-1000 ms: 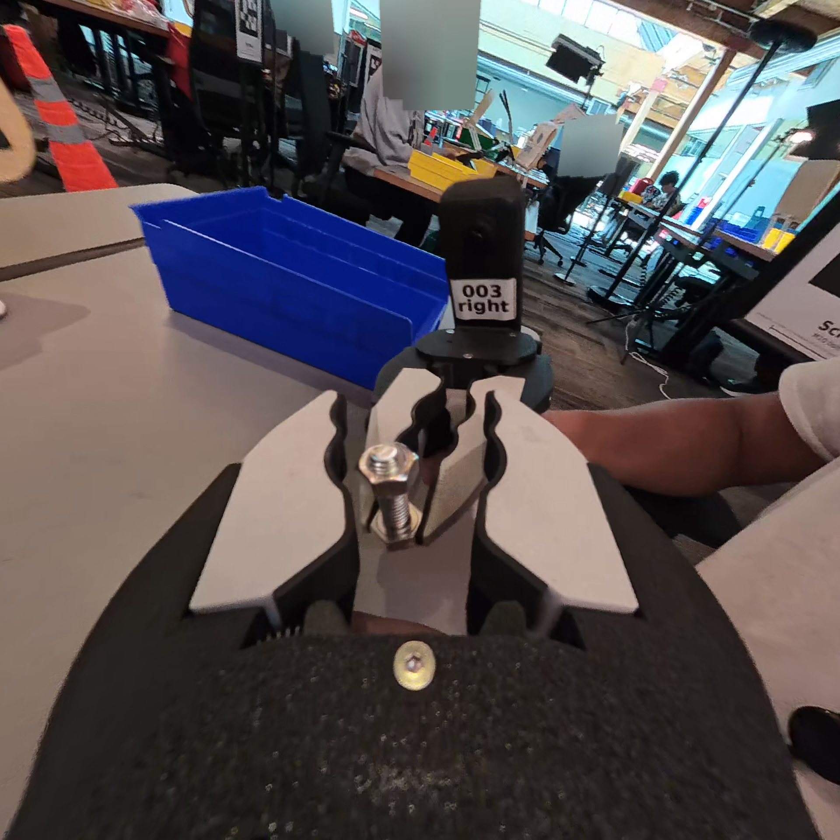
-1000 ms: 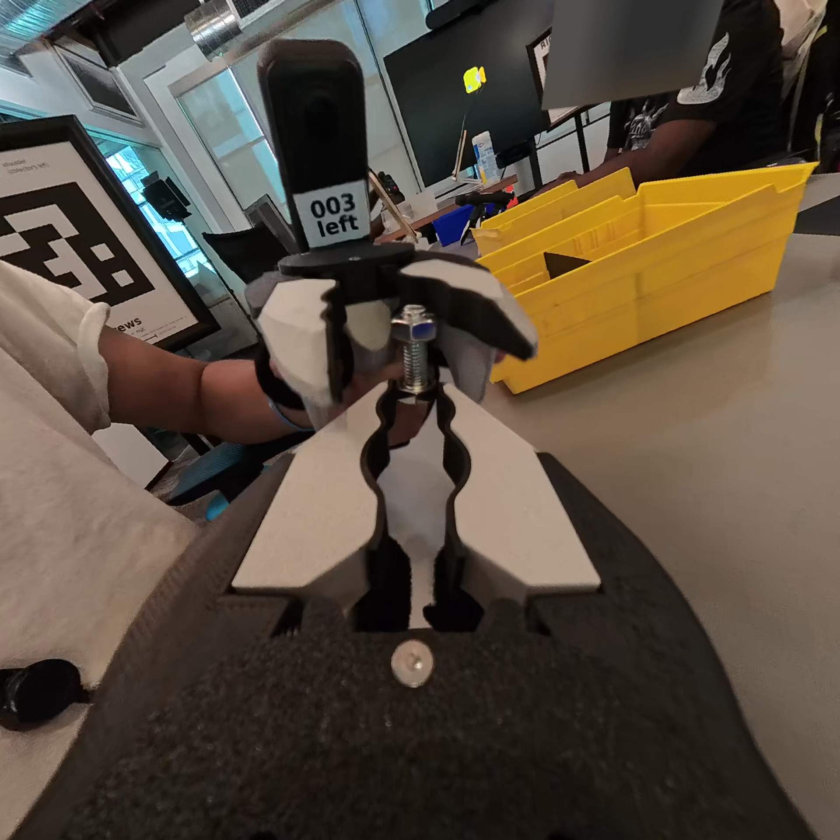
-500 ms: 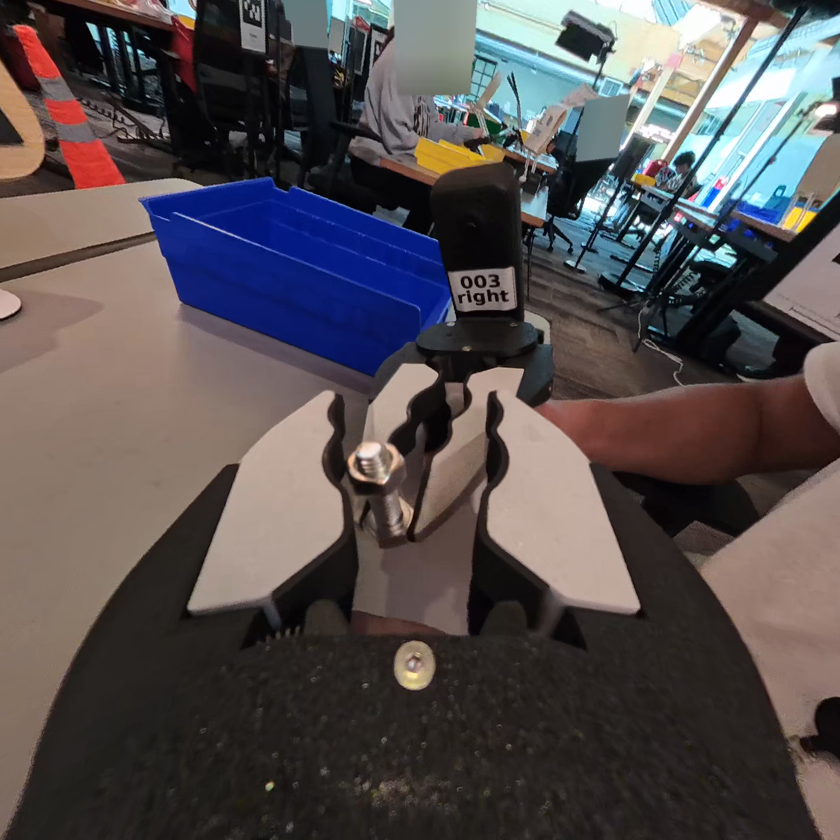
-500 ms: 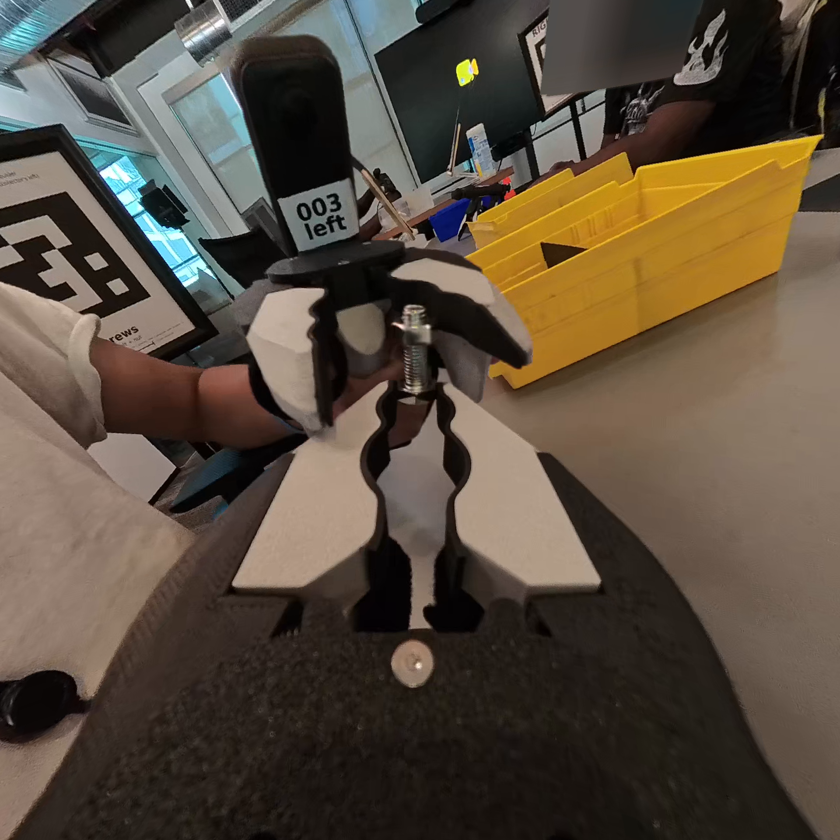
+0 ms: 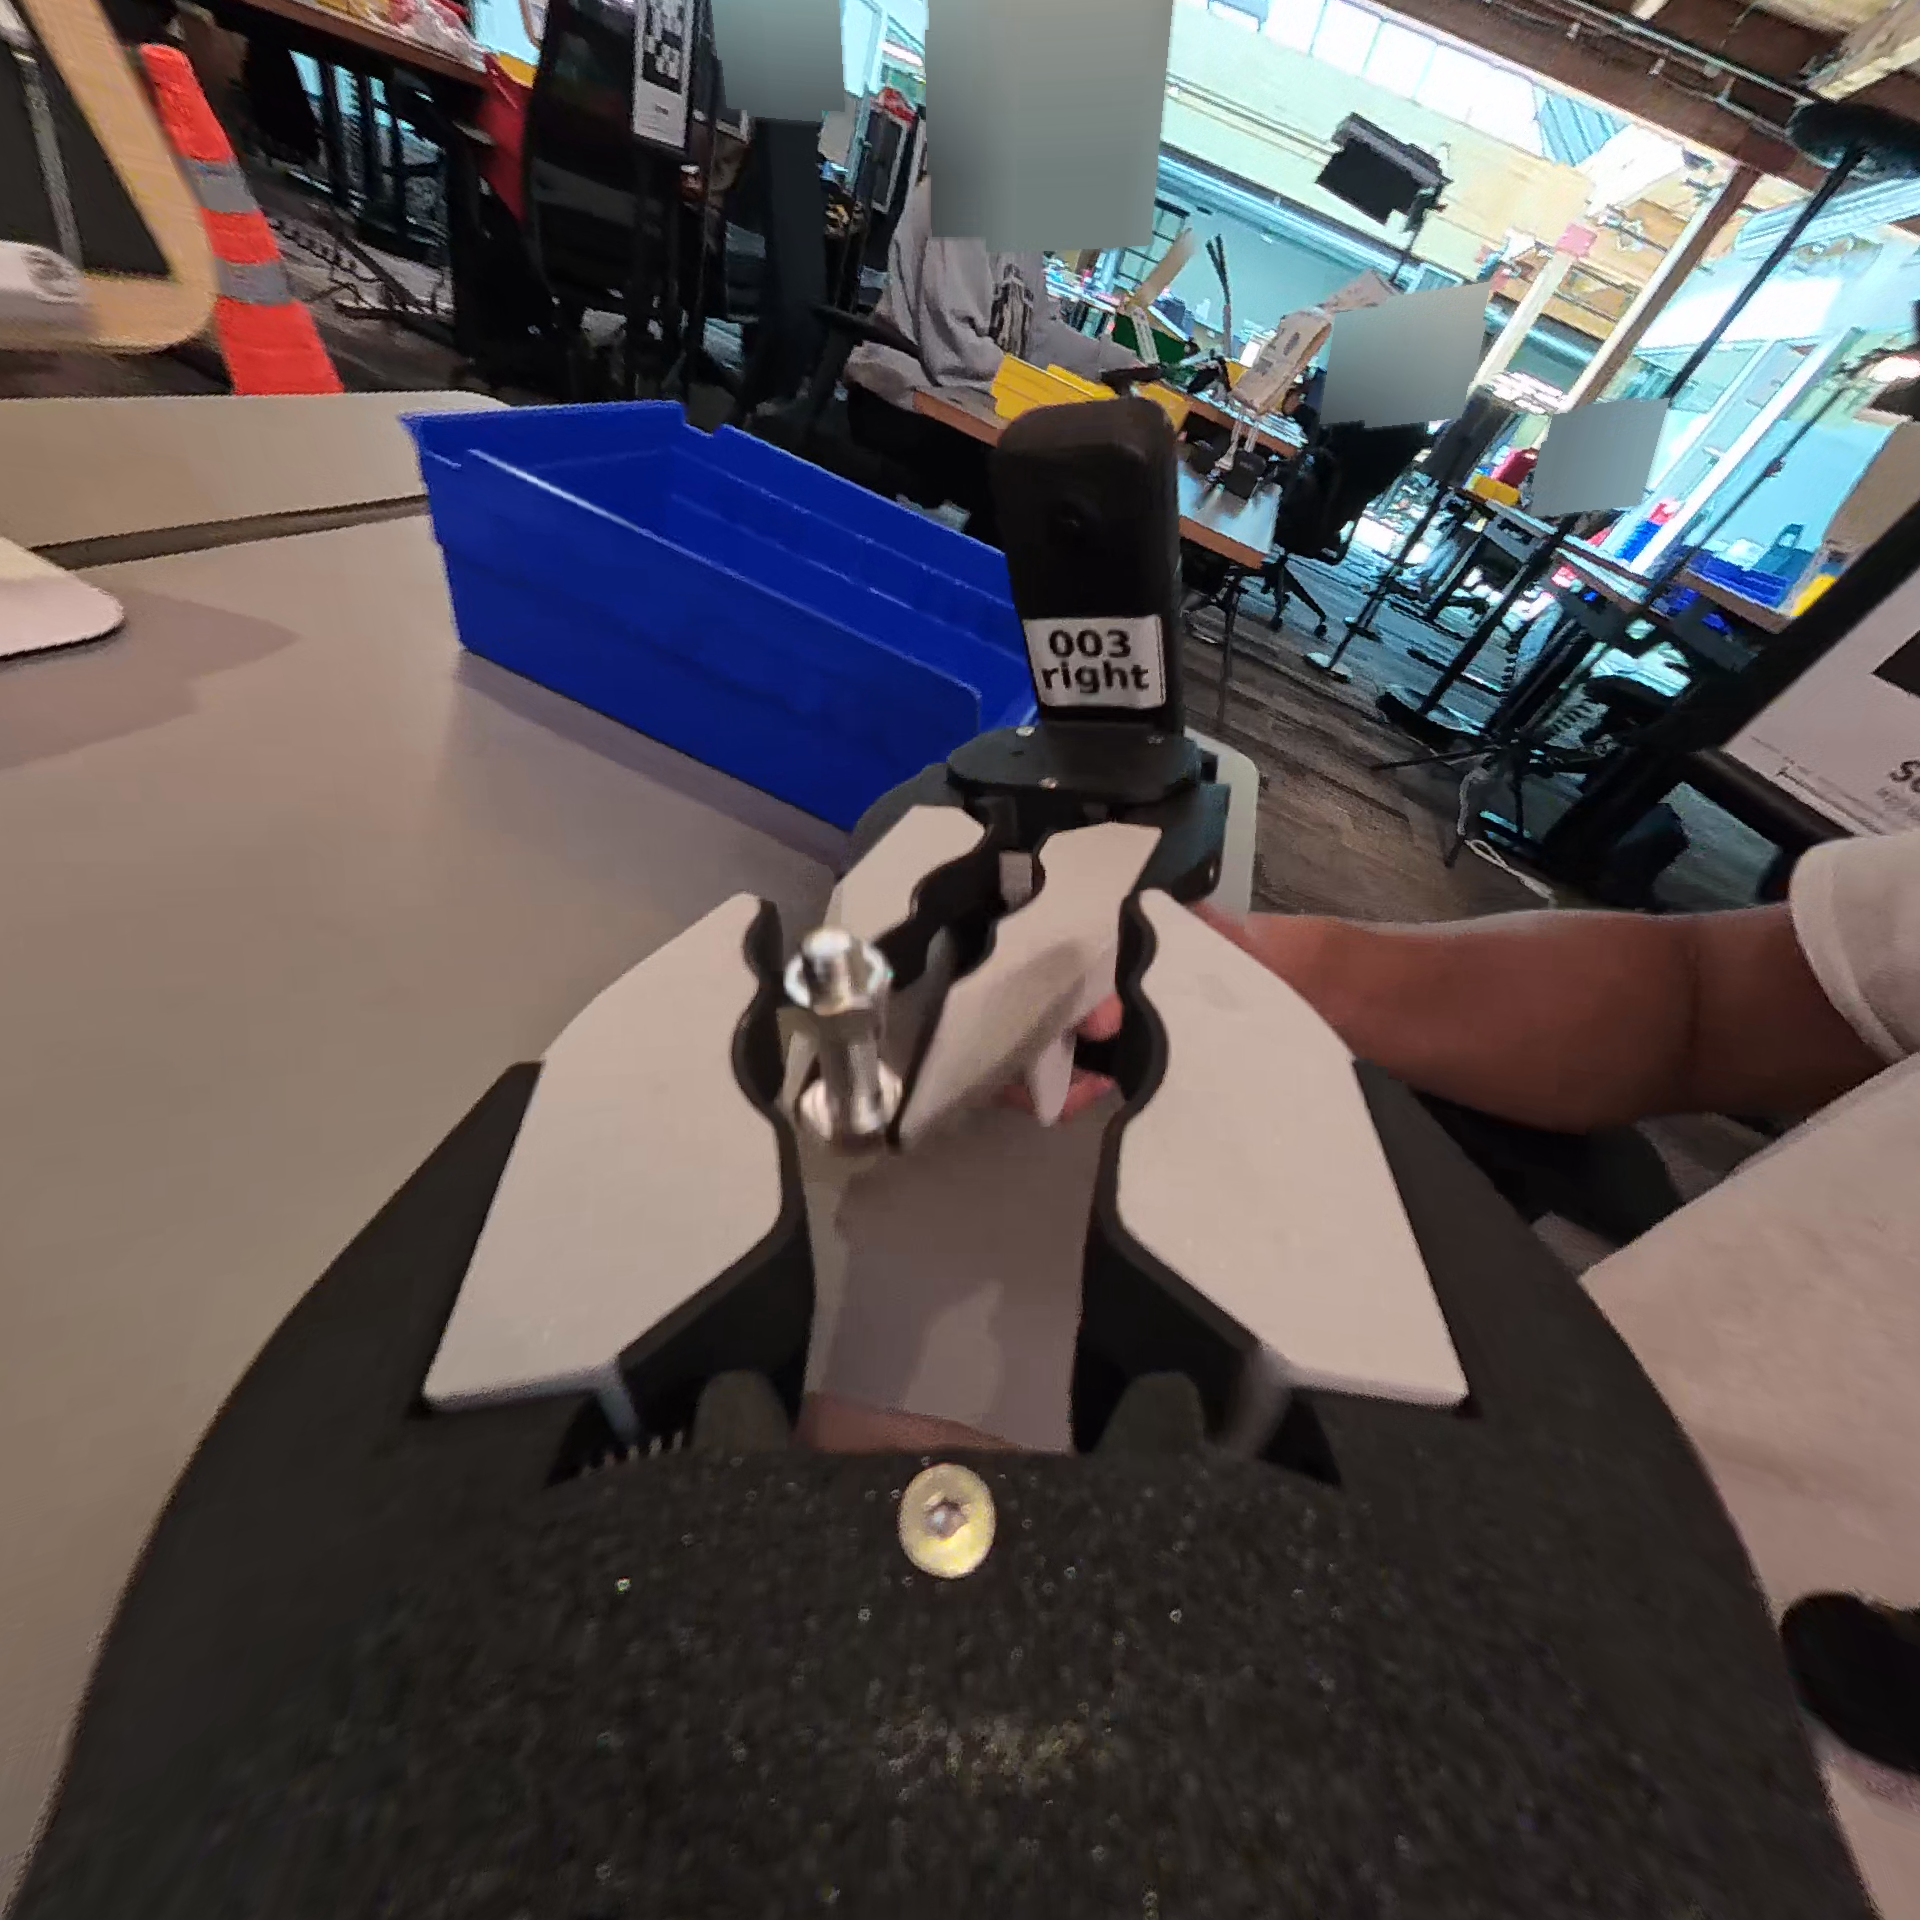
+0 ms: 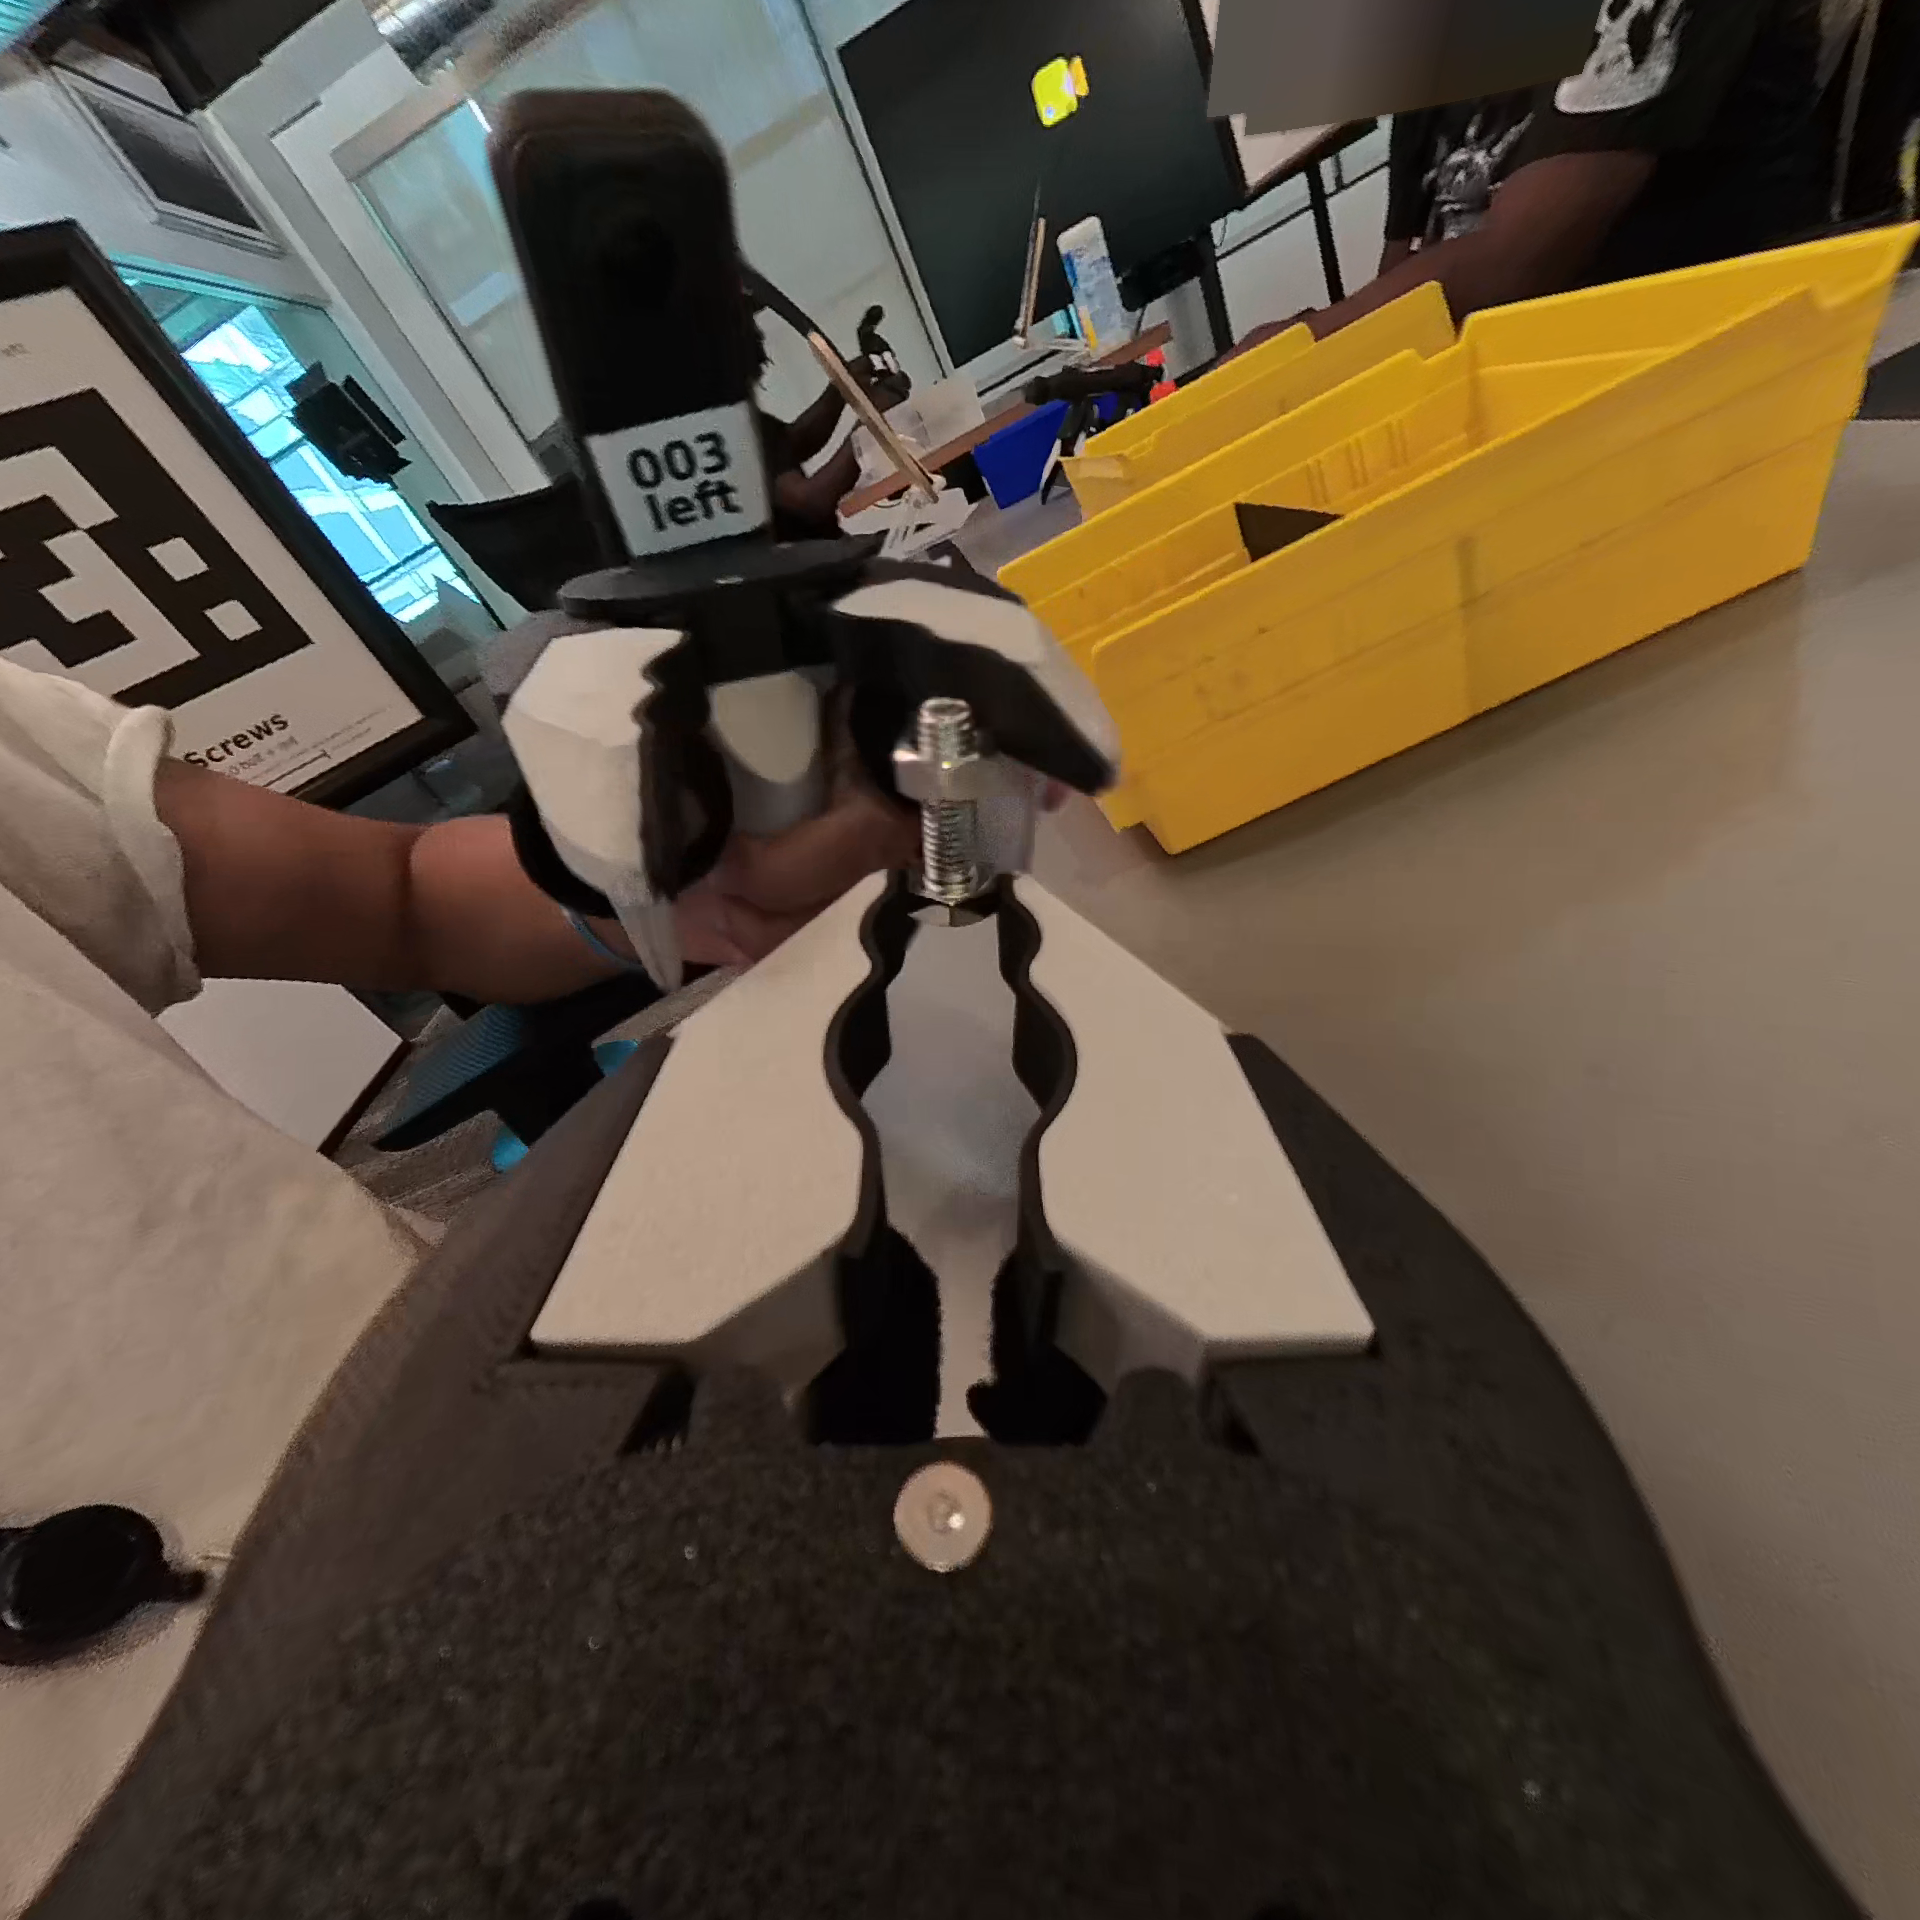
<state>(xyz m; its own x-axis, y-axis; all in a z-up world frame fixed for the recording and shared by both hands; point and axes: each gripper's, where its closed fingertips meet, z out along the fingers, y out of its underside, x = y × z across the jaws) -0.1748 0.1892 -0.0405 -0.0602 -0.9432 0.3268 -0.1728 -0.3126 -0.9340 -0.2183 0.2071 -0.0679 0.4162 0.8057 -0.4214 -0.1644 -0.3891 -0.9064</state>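
The right tongs (image 6: 943,914) are clamped on the head of a steel bolt (image 6: 943,821) standing upright, its hex nut (image 5: 836,977) just beside the spread left tongs (image 5: 940,1023), nearer their left finger

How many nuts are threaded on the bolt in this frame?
1. The nut sits near the top of the upright bolt, whose head the right gripper pinches. The very bottom of the bolt is hidden, so one more there is possible.

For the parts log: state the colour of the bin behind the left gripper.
Yellow bin; shows best in the right wrist view.
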